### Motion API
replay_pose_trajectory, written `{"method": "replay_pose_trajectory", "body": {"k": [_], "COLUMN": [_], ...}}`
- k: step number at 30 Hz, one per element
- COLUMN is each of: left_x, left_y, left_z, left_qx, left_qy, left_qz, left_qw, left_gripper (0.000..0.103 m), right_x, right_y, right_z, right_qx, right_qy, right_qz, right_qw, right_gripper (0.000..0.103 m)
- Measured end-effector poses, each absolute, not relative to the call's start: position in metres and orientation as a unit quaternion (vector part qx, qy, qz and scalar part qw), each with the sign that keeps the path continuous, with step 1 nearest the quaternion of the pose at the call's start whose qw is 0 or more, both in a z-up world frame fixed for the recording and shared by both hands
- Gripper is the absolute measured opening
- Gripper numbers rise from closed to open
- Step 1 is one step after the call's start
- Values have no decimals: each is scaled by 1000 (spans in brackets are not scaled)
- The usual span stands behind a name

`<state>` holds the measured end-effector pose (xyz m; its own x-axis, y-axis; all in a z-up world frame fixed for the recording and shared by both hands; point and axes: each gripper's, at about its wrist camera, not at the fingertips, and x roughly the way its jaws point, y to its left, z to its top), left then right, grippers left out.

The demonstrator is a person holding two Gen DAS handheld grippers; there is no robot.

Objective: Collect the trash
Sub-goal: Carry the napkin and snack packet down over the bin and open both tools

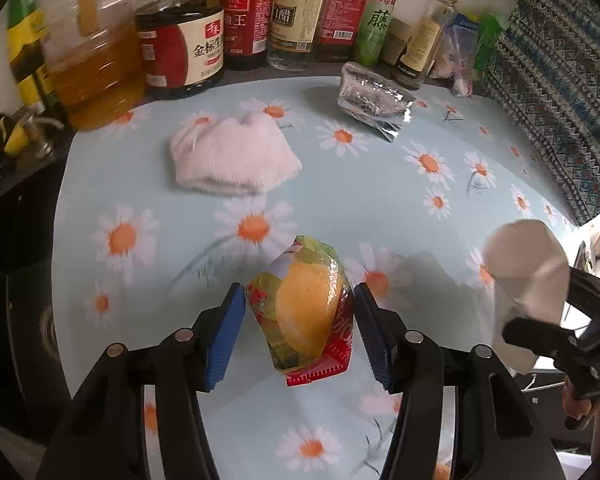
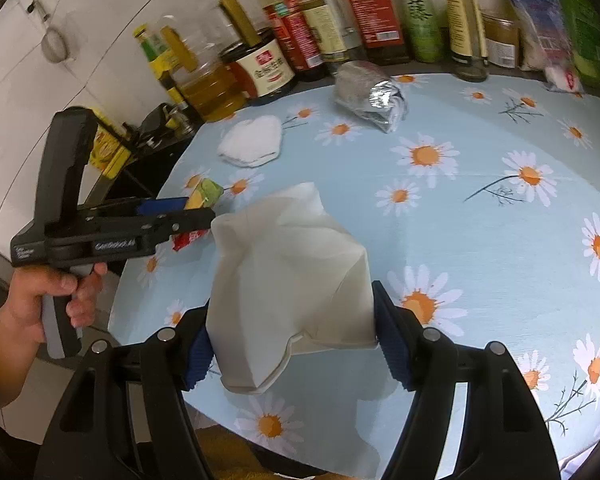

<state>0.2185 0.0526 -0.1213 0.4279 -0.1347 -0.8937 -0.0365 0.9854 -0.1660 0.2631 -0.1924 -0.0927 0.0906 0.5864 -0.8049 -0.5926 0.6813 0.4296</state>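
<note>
So the left gripper (image 1: 300,320) has a crumpled snack wrapper (image 1: 306,312) sitting between its blue pads, yellow-green with a red sealed edge. The right pad touches the wrapper's side, the left pad is right at it, but I honestly can't tell if they're really squeezing it, and whether it's off the table isn't clear either. From the right wrist view you can see the person's hand (image 2: 40,292) wrapped around that gripper's handle, with the wrapper poking out past the jaws. The right gripper (image 2: 292,340) is clamped on a white paper bag (image 2: 288,264), both pads pressed into its sides and the open top standing up in front of the camera, above the near edge of the daisy tablecloth (image 1: 360,200). Further back on the cloth there's a wadded white tissue (image 1: 232,156) and a crumpled silver foil packet (image 1: 374,100), well apart from each other. A row of sauce and oil bottles (image 1: 248,12) lines the far edge.
</note>
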Motion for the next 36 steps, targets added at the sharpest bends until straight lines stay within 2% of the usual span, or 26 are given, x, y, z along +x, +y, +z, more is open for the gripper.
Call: {"method": "replay_pose_trajectory", "body": {"k": [20,36], "left_x": [92,23], "left_y": [24,7], "left_z": [-111,-116], "left_qx": [-142,-172], "left_qy": [520,524], "left_qz": [11,48], "left_qw": [842,833], "left_gripper": [54,54], "right_x": [197,139], "right_y": [-183,-181], "right_z": [-88,-97], "right_qx": [-67,-106], "right_qy": [524,511], "right_qz": [499,576], "right_qw": [687,629], "right_gripper": [69,69]}}
